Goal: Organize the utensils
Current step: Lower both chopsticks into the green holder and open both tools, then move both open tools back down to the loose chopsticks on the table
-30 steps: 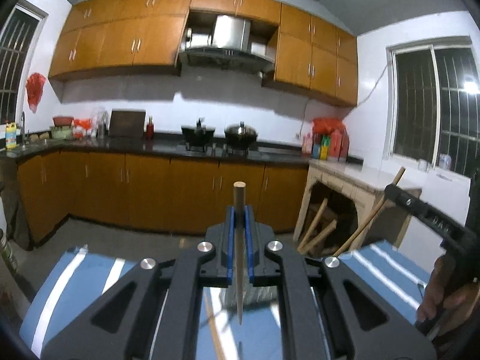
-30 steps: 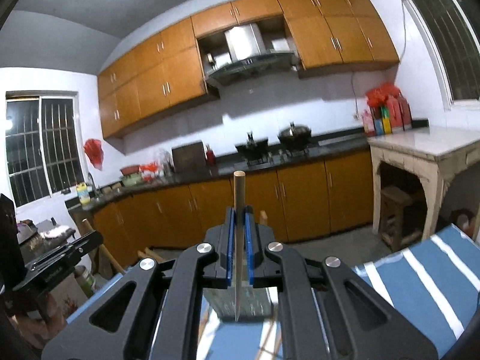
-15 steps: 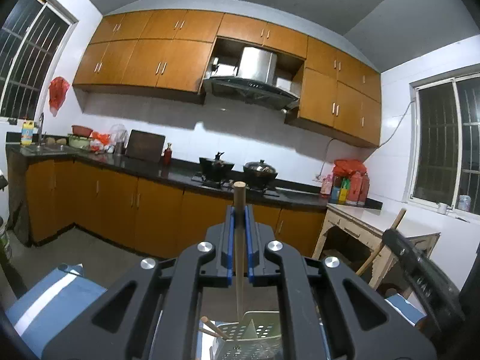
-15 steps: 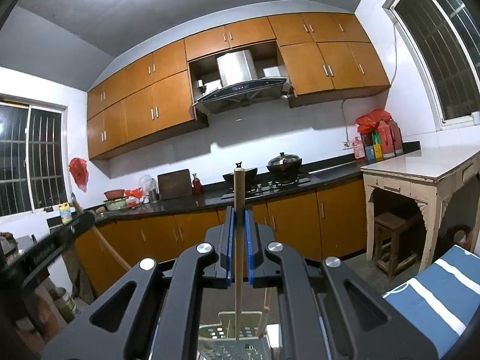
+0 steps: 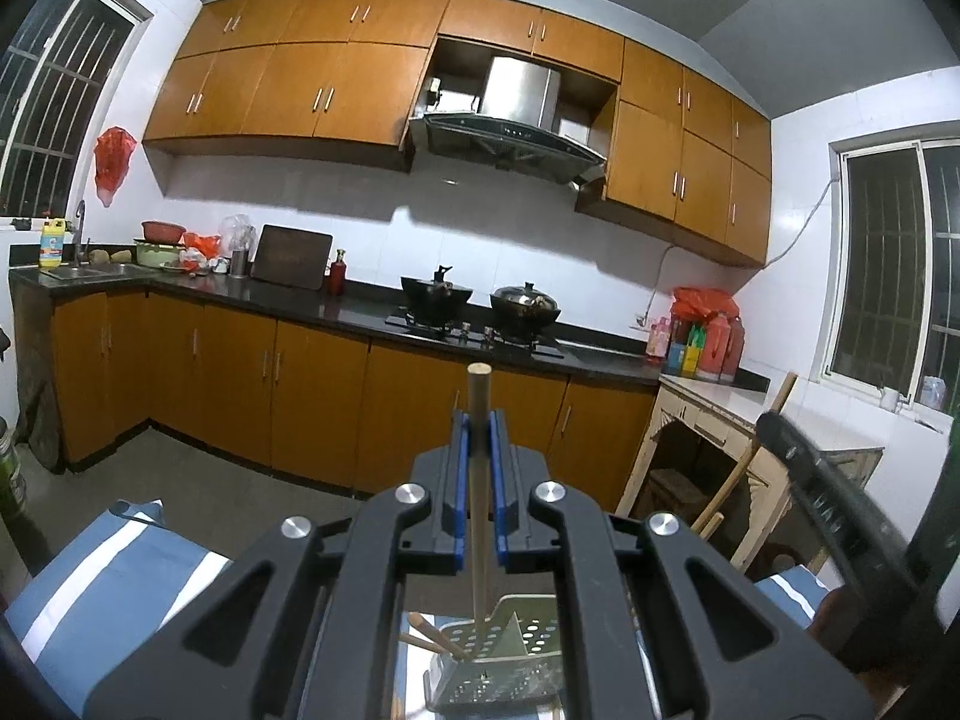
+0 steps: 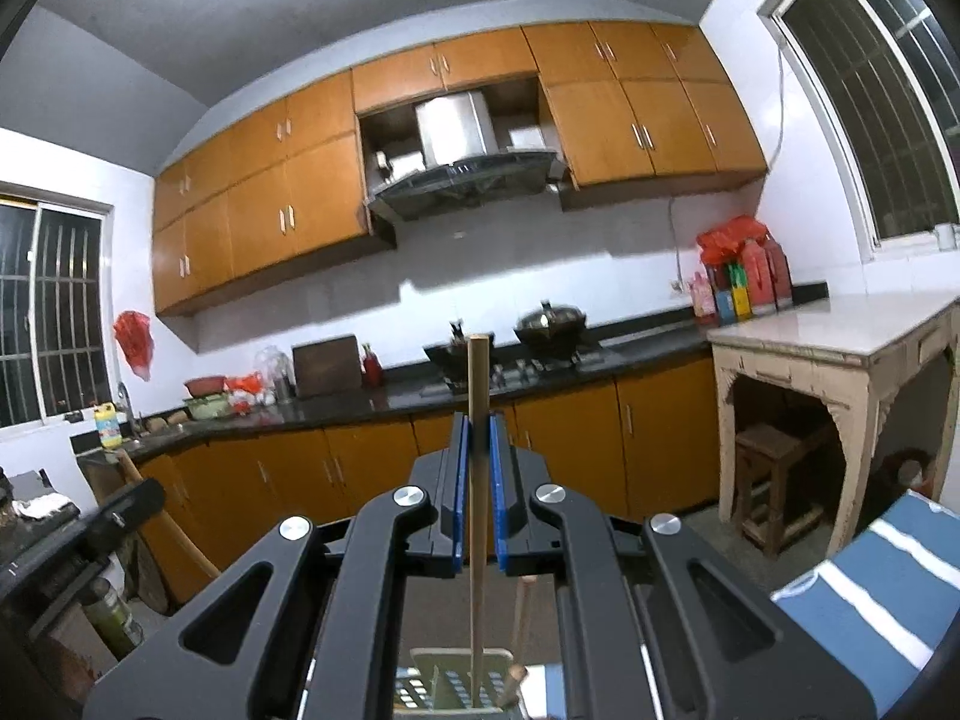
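Wooden chopsticks (image 5: pixel 437 641) sit in holder (image 5: pixel 528 630); each tool (image 5: pixel 478 438) (image 6: pixel 478 438) grips another chopstick (image 5: pixel 478 480) (image 6: pixel 478 480).

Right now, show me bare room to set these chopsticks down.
Free: the holder section right of its divider, and the striped cloth left of the left gripper. Crowded: the section left of the divider, where loose chopsticks lean beside the held chopstick tip.

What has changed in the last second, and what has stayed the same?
Both hand-held grippers tilted upward; the perforated utensil holder came into view below them. Each chopstick tip now points down into it. Unchanged: the left hand-held gripper stays clamped on its chopstick, the right hand-held gripper on its chopstick.
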`<state>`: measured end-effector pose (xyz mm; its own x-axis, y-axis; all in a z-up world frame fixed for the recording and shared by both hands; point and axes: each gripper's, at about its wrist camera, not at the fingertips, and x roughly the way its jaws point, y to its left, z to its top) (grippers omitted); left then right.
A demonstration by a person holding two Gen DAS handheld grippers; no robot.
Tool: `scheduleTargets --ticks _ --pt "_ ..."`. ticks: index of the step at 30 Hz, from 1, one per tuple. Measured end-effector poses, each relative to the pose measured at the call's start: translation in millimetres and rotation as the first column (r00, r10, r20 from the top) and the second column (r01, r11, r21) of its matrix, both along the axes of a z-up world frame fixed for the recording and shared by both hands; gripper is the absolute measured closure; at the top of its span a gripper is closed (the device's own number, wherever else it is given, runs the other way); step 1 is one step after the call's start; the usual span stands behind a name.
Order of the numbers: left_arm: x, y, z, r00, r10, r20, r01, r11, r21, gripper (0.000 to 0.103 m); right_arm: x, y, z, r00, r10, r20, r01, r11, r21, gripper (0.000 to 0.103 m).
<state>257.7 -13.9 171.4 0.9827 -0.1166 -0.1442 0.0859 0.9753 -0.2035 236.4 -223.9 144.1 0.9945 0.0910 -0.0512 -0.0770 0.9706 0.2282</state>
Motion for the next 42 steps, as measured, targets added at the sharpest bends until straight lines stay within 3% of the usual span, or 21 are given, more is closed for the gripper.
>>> scheduleTargets --ticks 14,16,17,18,27,32,37,39,42 --pt "13.7 -4.4 -13.6 0.998 -0.014 -0.065 0.016 0.999 0.038 0.095 11.2 2.3 -21.0 0.991 0.032 -0.13 -0.033 0.999 -0.002 0.095" --pt "13.6 -2.9 -13.7 0.997 -0.013 -0.07 0.016 0.999 0.037 0.093 8.4 1.3 -23.0 0.99 0.037 -0.138 -0.038 0.999 -0.003 0.08" --pt "12.2 -2.6 -14.5 0.997 -0.013 -0.071 0.016 0.999 0.04 0.09 5.2 -0.5 -23.7 0.991 0.031 -0.133 -0.031 1.0 -0.001 0.057" --pt "11.2 -1.8 -14.3 0.997 -0.01 -0.073 0.013 0.999 0.043 0.085 -0.6 -2.4 -23.8 0.993 0.02 -0.118 -0.021 1.0 -0.002 0.047" --pt "-14.0 5.1 -15.3 0.997 0.008 -0.076 -0.004 0.998 0.056 0.07 -29.1 -25.9 -29.4 0.991 0.009 -0.134 -0.005 1.0 0.03 0.047" --pt "-42.5 12.9 -22.5 0.996 0.018 -0.088 -0.012 0.997 0.071 0.067 -52.2 -39.1 -47.7 0.983 -0.008 -0.183 0.015 0.999 0.039 0.048" --pt "-82.2 25.3 -47.9 0.994 0.036 -0.107 -0.024 0.994 0.11 0.058 -66.0 -47.7 -89.6 0.951 -0.028 -0.309 0.036 0.999 0.02 0.048" --pt "-96.8 31.5 -70.0 0.988 0.057 -0.142 -0.036 0.989 0.141 0.056 -67.9 -48.7 -112.4 0.924 -0.03 -0.381 0.036 0.999 0.008 0.048" --pt "-102.1 41.0 -104.3 0.971 0.068 -0.228 -0.032 0.987 0.158 0.055 -63.5 -45.3 -155.7 0.853 -0.017 -0.522 0.022 1.0 0.003 0.051"
